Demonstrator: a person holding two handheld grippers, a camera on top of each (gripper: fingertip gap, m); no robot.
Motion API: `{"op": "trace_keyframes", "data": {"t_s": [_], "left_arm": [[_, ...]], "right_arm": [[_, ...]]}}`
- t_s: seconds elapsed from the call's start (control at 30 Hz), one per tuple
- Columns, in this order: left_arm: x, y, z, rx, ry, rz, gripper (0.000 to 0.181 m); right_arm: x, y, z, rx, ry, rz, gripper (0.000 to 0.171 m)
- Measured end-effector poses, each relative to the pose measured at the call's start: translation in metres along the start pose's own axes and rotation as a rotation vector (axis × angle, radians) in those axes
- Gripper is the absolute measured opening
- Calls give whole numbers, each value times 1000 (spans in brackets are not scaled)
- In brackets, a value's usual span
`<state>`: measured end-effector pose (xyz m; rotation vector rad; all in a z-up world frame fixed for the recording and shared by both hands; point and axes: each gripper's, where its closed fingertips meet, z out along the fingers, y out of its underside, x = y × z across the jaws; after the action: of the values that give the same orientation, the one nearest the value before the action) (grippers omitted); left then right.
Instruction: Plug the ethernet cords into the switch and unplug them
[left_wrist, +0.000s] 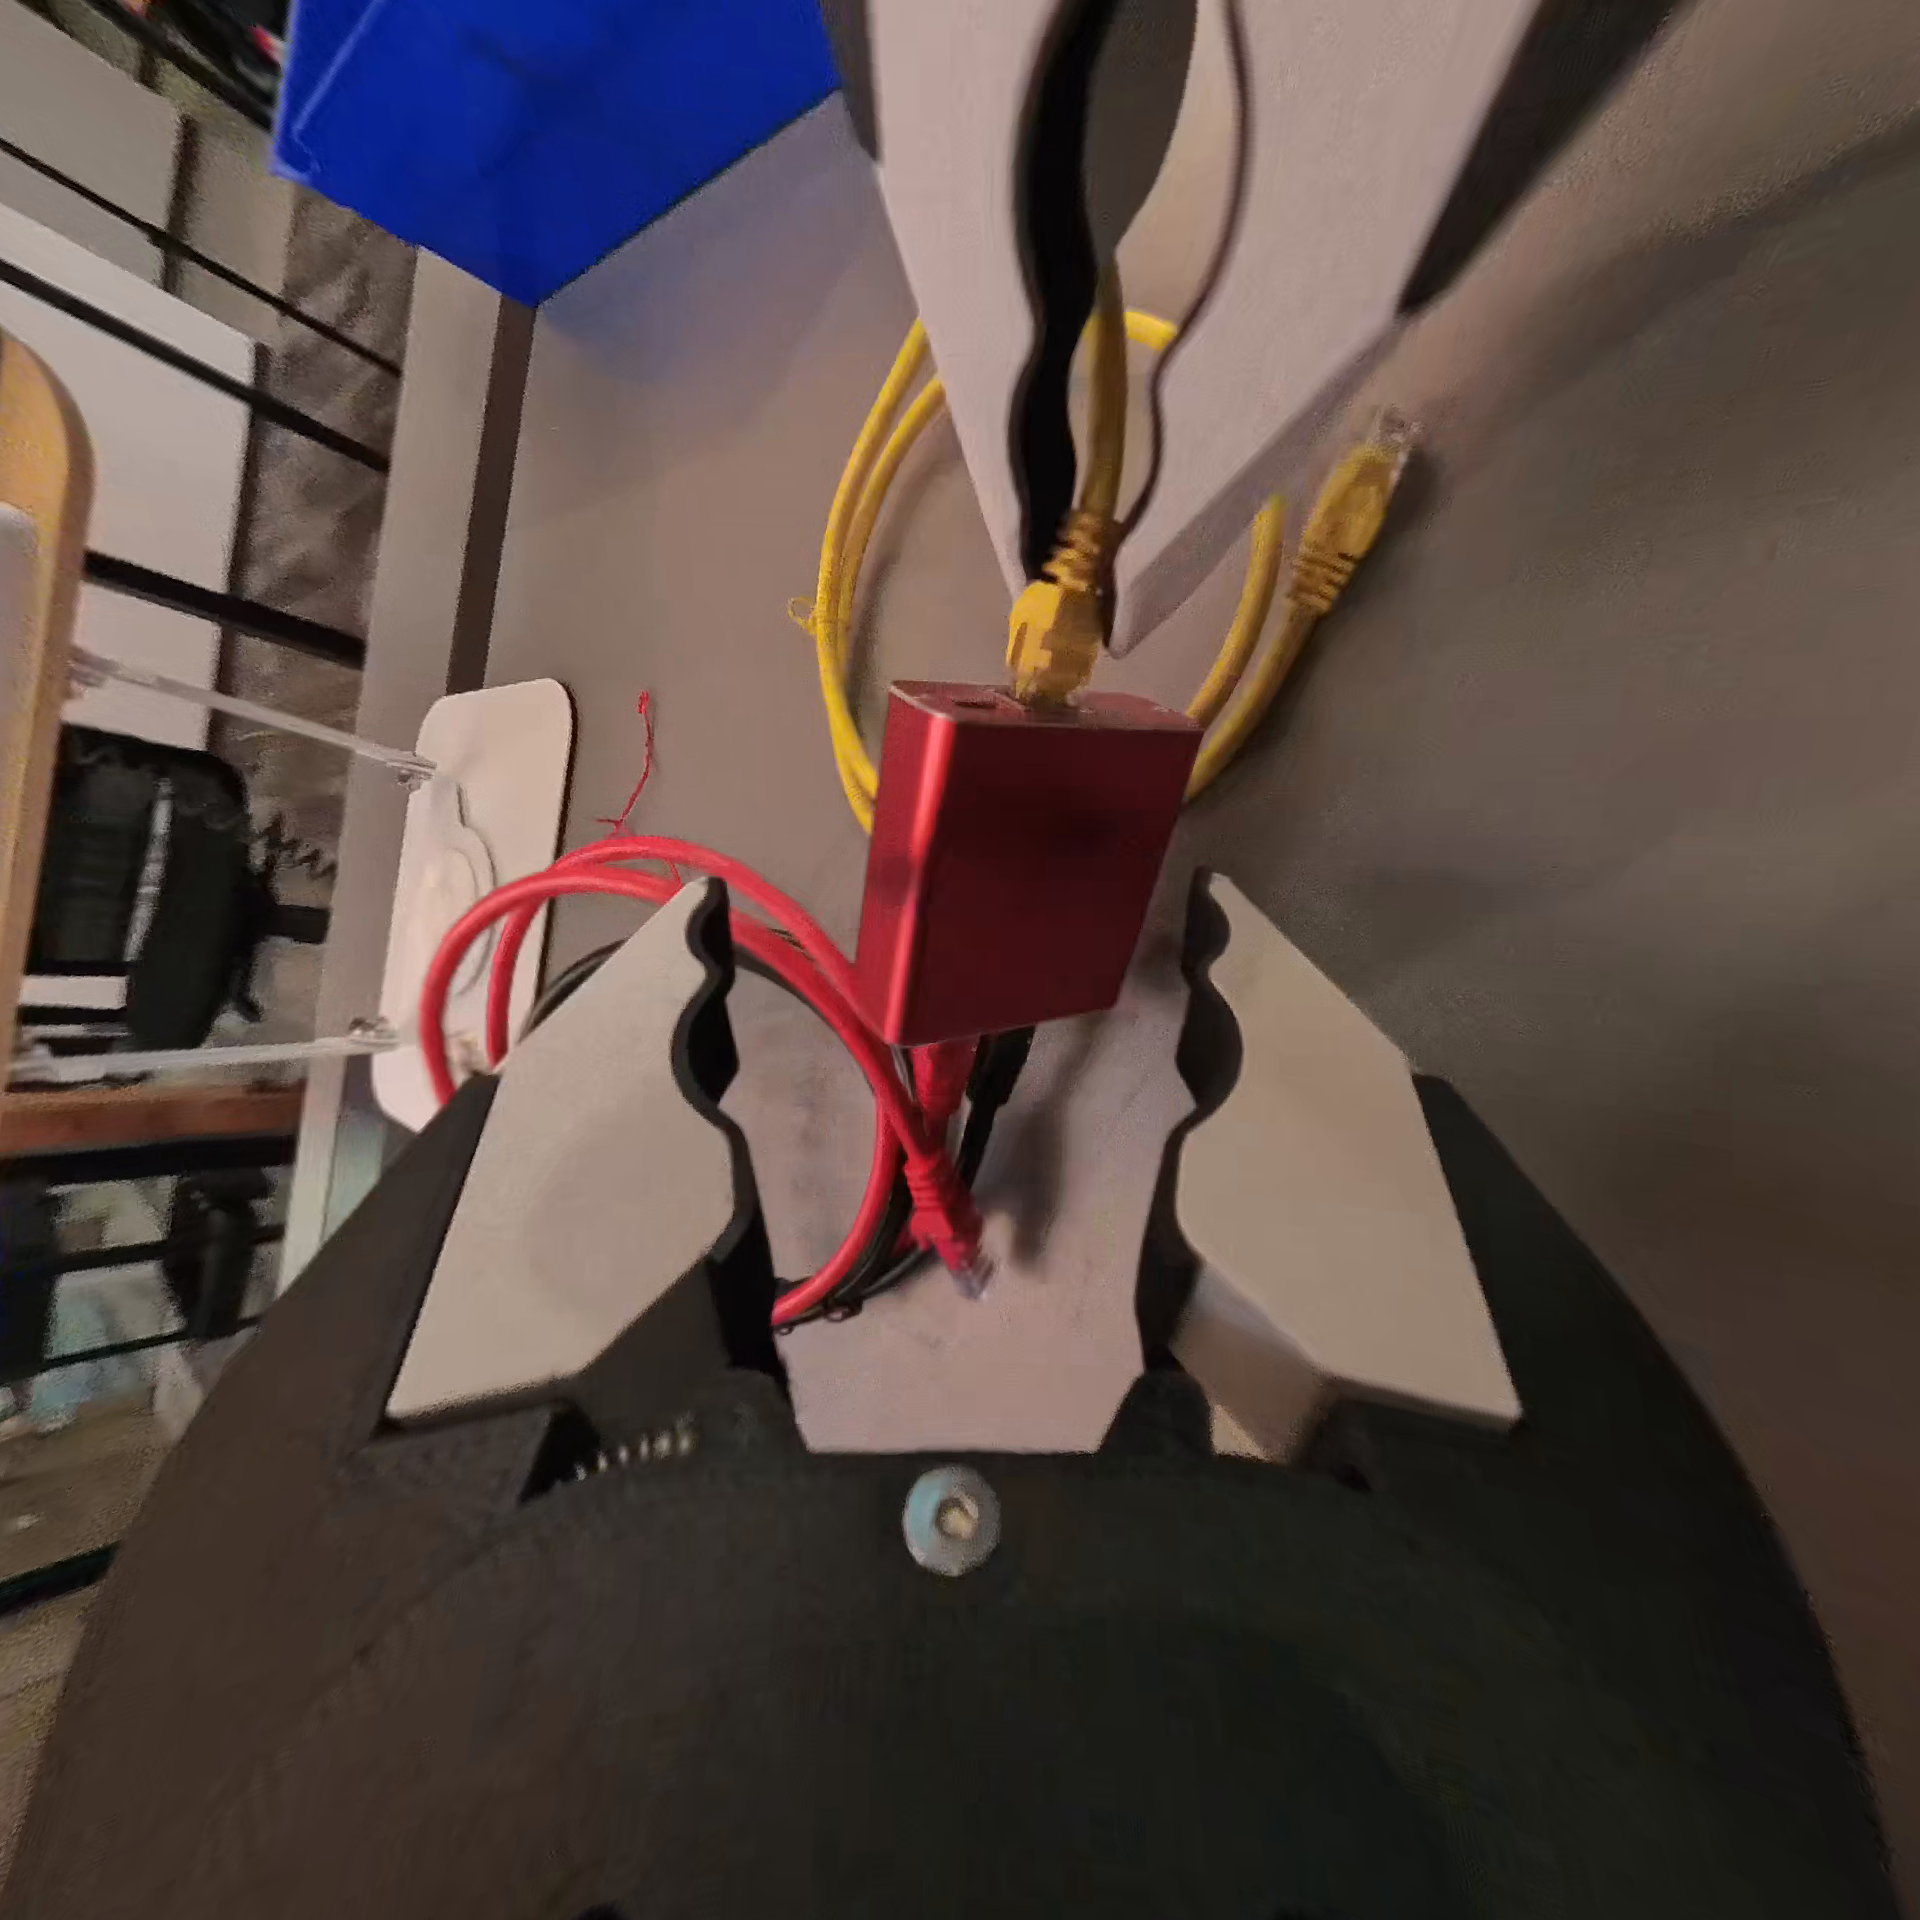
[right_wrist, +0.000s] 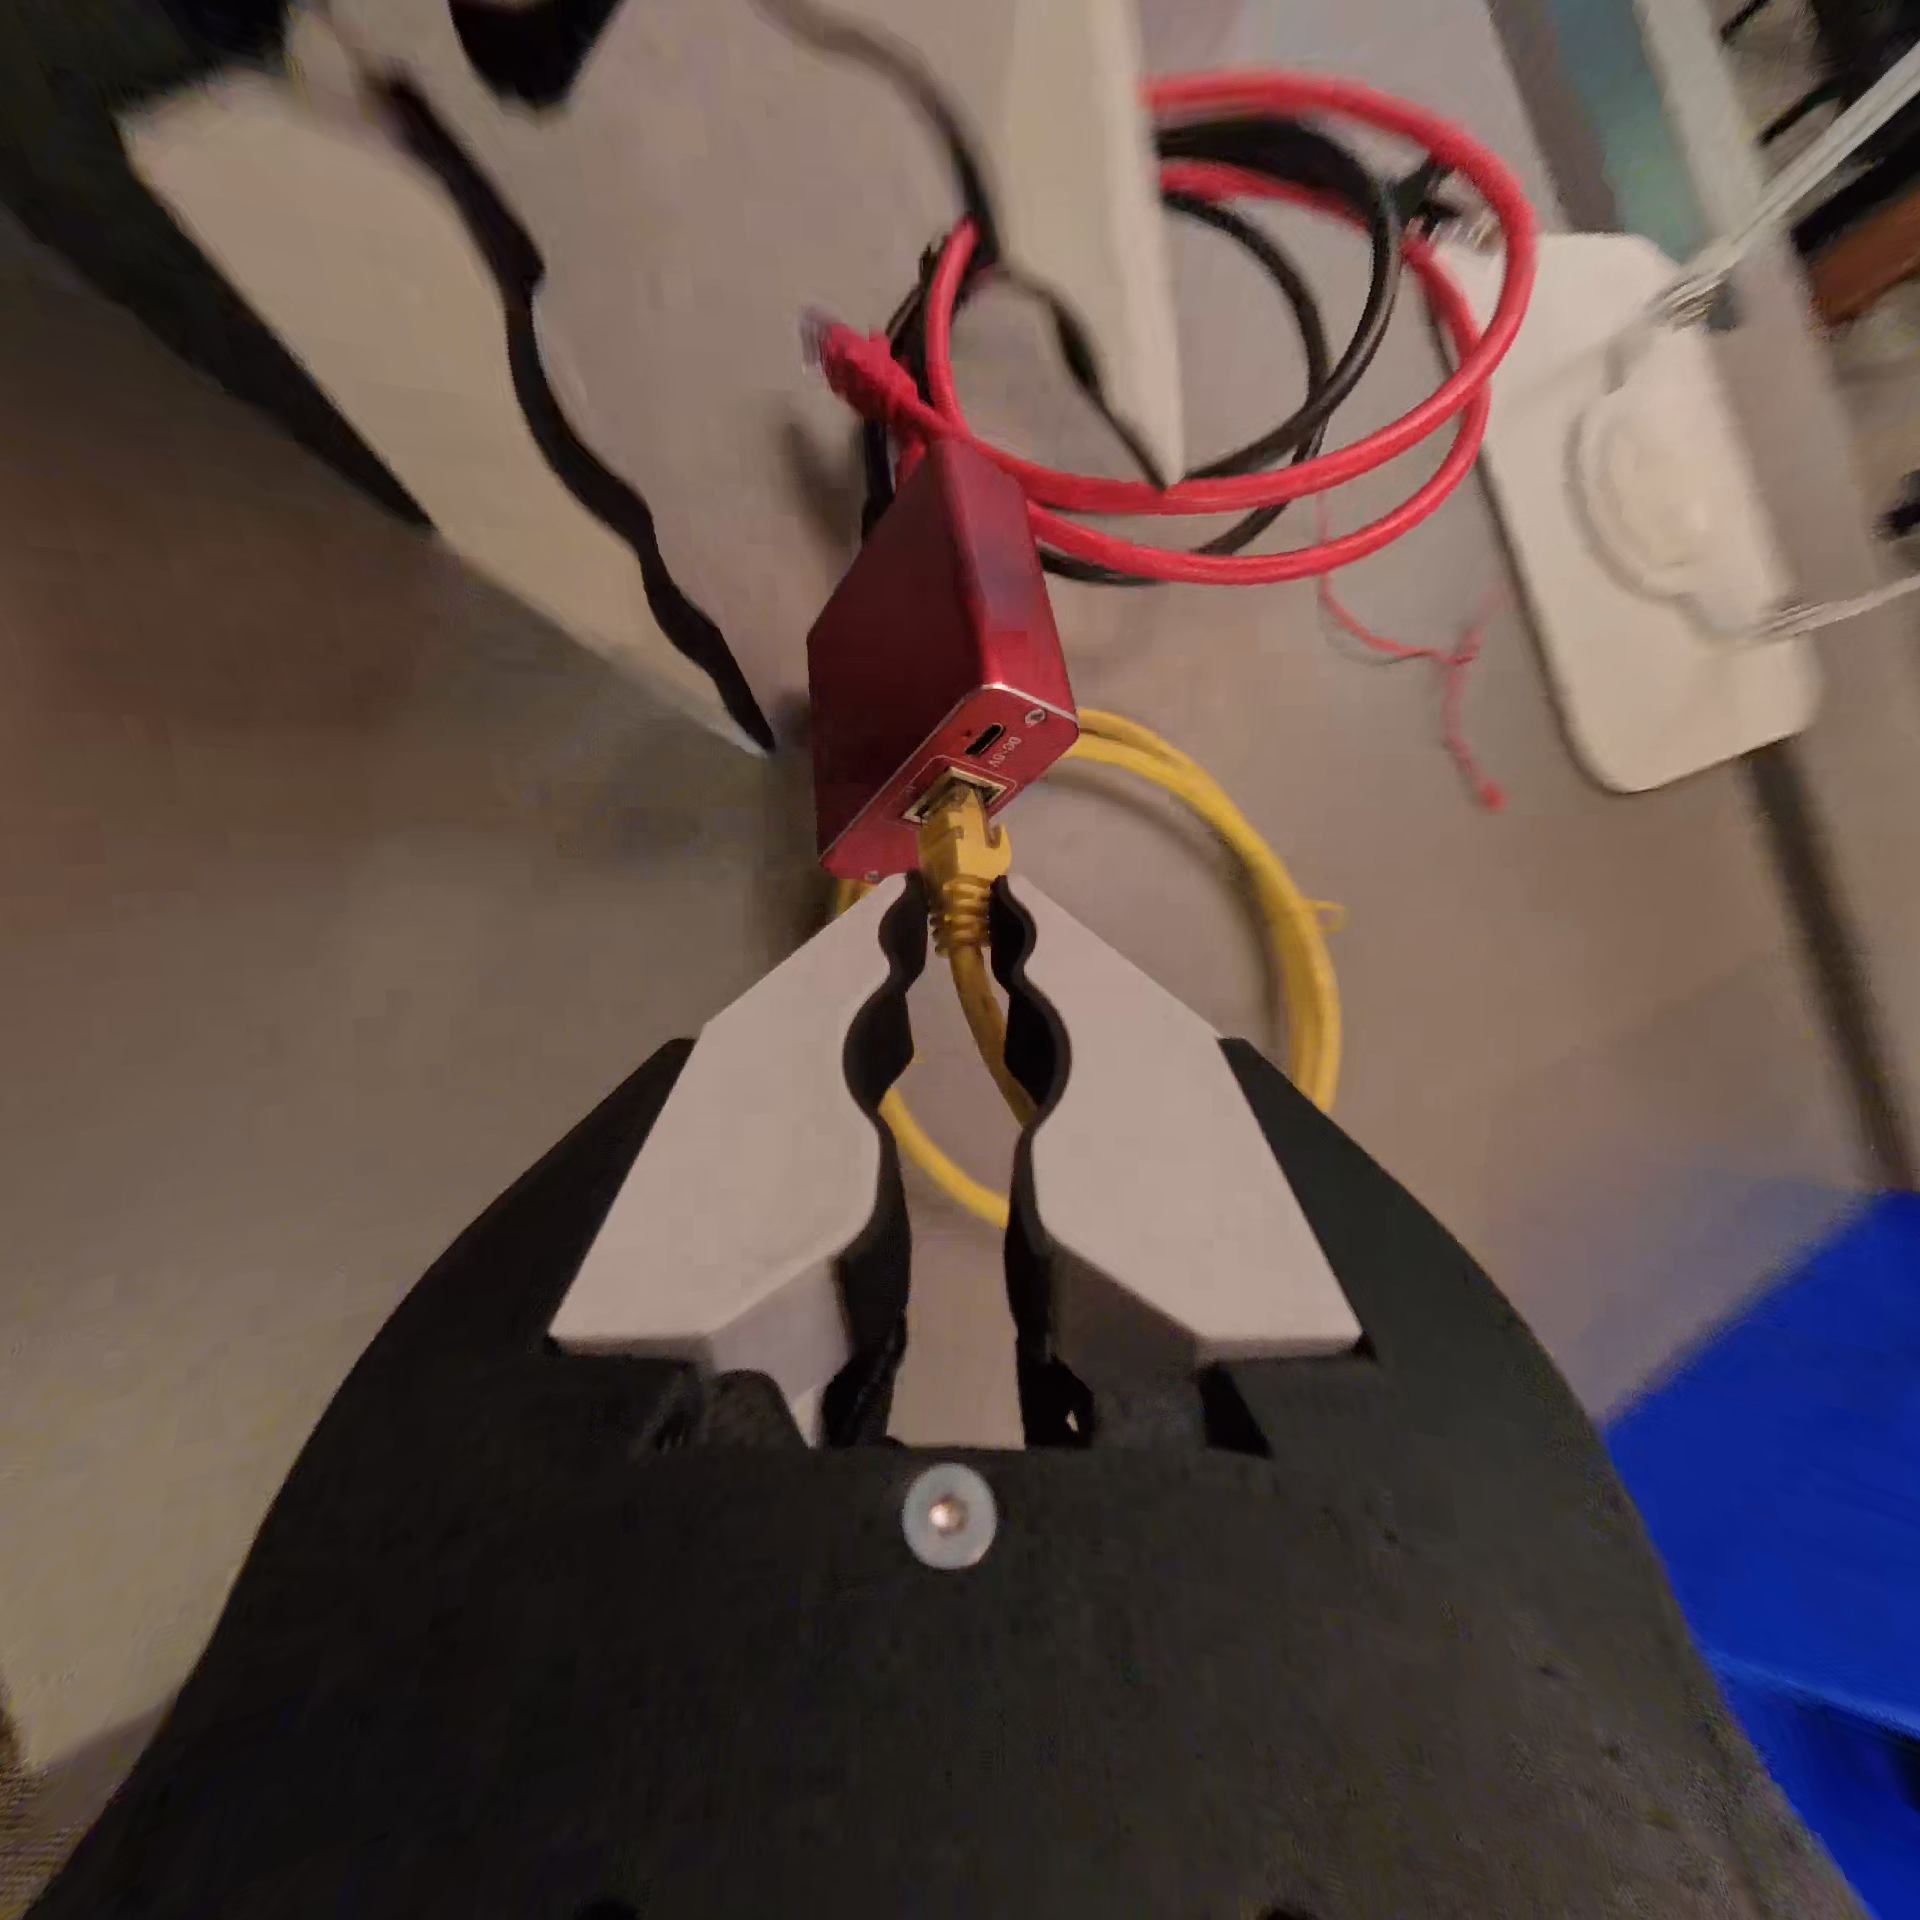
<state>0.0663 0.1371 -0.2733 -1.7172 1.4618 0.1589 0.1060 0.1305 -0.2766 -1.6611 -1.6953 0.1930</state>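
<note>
Left wrist view: left tongs (left_wrist: 956, 935) gape apart just short of the red switch (left_wrist: 1023, 862) mid-bench; red cord (left_wrist: 831, 997) lies between them.

Right wrist view: right tongs (right_wrist: 954, 914) clamp the yellow cord (right_wrist: 961, 883), its plug in the switch (right_wrist: 935, 644).

Right tongs (right_wrist: 958, 914) clamped on yellow cord's plug (right_wrist: 961, 847), plug seated in red switch (right_wrist: 925, 644) port.

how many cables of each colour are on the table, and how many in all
yellow cable: 1, with one end in the red switch
red cable: 1
black cable: at least 1, partly hidden under the red one
total: 3 that show
</note>
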Motion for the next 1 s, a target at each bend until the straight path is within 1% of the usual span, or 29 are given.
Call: {"op": "trace_keyframes", "data": {"t_s": [0.1,0.17,0.27,0.33,0.4,0.43,0.53,0.6,0.67,0.77,0.8,0.83,0.87,0.97,1.0], "left_arm": [[-7,-11,-17,45,43,19,83],[-1,-18,-23,56,103,19,83],[3,-11,-18,4,142,10,83],[5,-2,-14,-23,163,-9,79],[4,1,-18,-23,187,-41,56],[3,1,-20,-12,193,-47,55],[1,-2,-24,15,201,-76,55],[-4,-3,-25,27,168,-73,53],[-6,-5,-26,38,163,-112,51],[-16,-9,-27,45,68,-118,41],[-21,-11,-28,42,21,-106,25],[-24,-10,-28,25,-21,-81,25],[-23,-11,-27,13,-39,-53,24],[-24,-12,-25,-2,-88,-38,23],[-24,-11,-24,-22,-102,-15,23]], "right_arm": [[1,-16,-8,-27,112,-171,10],[5,-28,-15,-43,200,-269,10],[6,-49,-26,-45,303,-394,10],[2,-59,-32,-50,345,-465,11],[-2,-66,-35,-51,372,-524,11],[-3,-68,-36,-47,381,-537,11],[-1,-73,-40,-37,400,-544,12],[2,-74,-41,-25,405,-516,12],[8,-76,-43,0,421,-477,14],[19,-72,-46,22,411,-350,16],[21,-72,-46,60,390,-281,19],[20,-74,-46,106,350,-204,25],[20,-73,-47,123,318,-147,24],[26,-67,-47,99,317,-139,24],[25,-66,-46,91,317,-153,30]]}}
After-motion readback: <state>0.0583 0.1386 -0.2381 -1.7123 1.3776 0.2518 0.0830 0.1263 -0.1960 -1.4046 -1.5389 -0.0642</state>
